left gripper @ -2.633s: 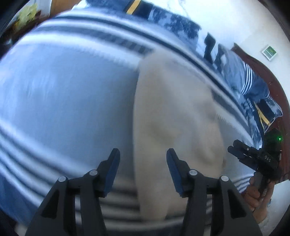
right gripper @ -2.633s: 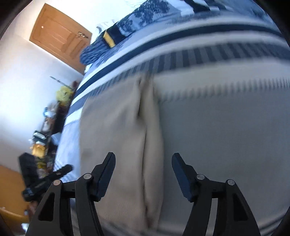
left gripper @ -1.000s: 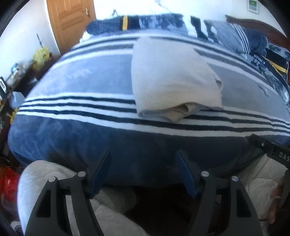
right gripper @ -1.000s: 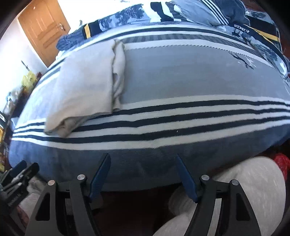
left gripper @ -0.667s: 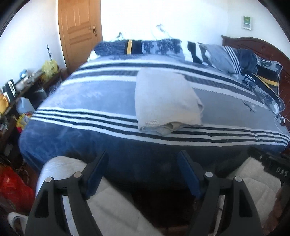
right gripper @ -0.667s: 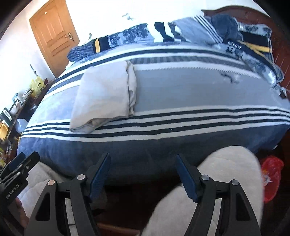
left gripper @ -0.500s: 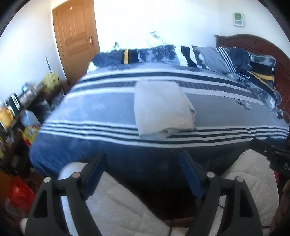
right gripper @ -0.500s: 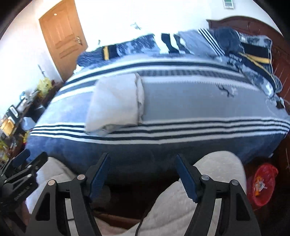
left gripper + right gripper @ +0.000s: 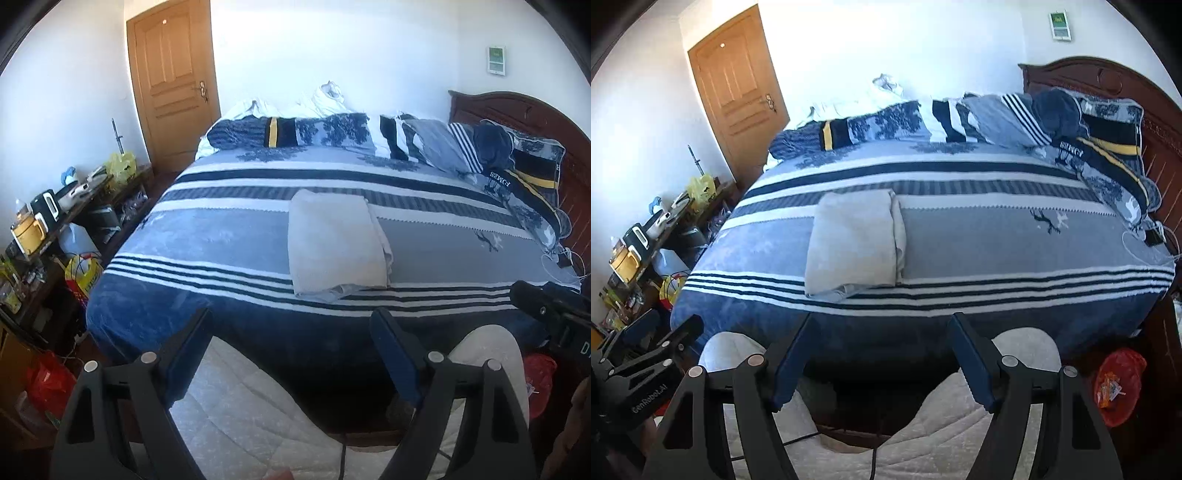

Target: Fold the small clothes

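A beige knit garment (image 9: 334,243) lies folded into a rectangle on the striped blue bed (image 9: 207,236); it also shows in the right wrist view (image 9: 855,243). My left gripper (image 9: 291,343) is open and empty, held well back from the bed over the person's lap. My right gripper (image 9: 879,349) is open and empty, also back from the bed. Each gripper shows at the edge of the other's view: the right one (image 9: 546,306), the left one (image 9: 650,350).
Pillows and bedding (image 9: 498,158) pile against the wooden headboard (image 9: 524,110). A cluttered shelf (image 9: 55,218) stands left of the bed near a wooden door (image 9: 171,81). The person's white-clad knees (image 9: 1023,347) are below the grippers. A red bag (image 9: 1115,384) sits on the floor.
Both grippers have pulled back from the garment, away from the bed, and now sit over the person's lap. The folded garment stays where it was.
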